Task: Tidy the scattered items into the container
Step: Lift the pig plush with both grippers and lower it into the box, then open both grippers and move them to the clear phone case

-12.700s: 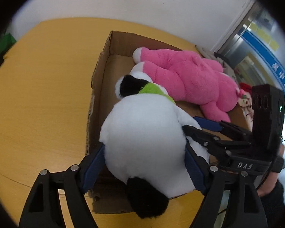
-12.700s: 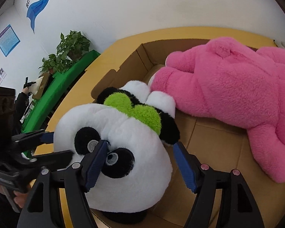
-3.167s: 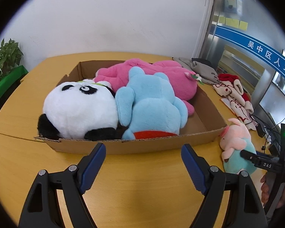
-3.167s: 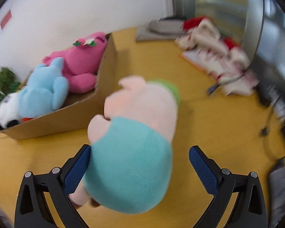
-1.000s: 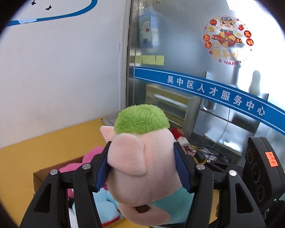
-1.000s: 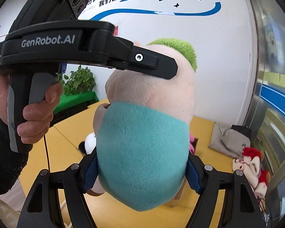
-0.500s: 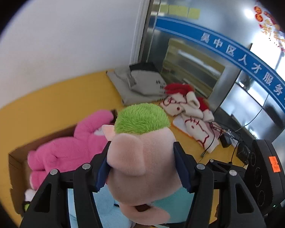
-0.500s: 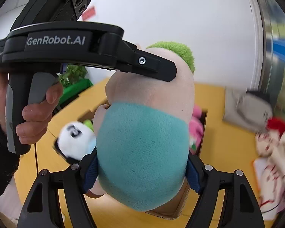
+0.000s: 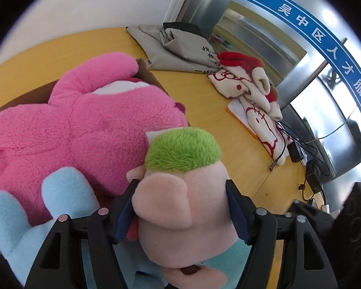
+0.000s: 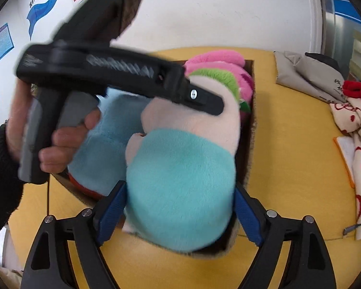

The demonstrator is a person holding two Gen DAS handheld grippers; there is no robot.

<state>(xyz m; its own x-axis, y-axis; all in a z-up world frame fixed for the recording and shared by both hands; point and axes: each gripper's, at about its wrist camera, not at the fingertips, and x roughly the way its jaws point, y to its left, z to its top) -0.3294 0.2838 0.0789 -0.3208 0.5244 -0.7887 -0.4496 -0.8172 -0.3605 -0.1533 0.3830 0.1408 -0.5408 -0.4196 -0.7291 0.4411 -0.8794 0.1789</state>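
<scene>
Lowered since a second back, from up against the wall and glass door down onto the cardboard box point(image 10: 250, 130), with the pig plush toy point(image 9: 180, 207) carried between both tools. Left gripper point(image 9: 180, 207) spread around the pig's pink head, jaws opening, blue pads just at the cheeks and barely pressing if at all; right gripper point(image 10: 180, 207) likewise opening around the teal body, pads beside it on either side. Left hand point(image 10: 53, 132) wrapped round the black handle, seen from the right wrist camera. Pig now low over the right end of the box, against the pink plush bear point(image 9: 84, 120) on the far side and the light blue plush toy point(image 9: 19, 216) to the left. Judged nearly finished: three toys seen in or at the box, release under way. Left out on the yellow table point(image 9: 216, 120), far right: a grey folded garment point(image 9: 175, 48) and a white cloth with red drawings point(image 9: 257, 110); whether these count as scattered items cannot be told. Readable writing: white Chinese characters "吴中区人才服务" on the blue door band point(image 9: 325, 43); lettering on the left tool too blurred to read.
</scene>
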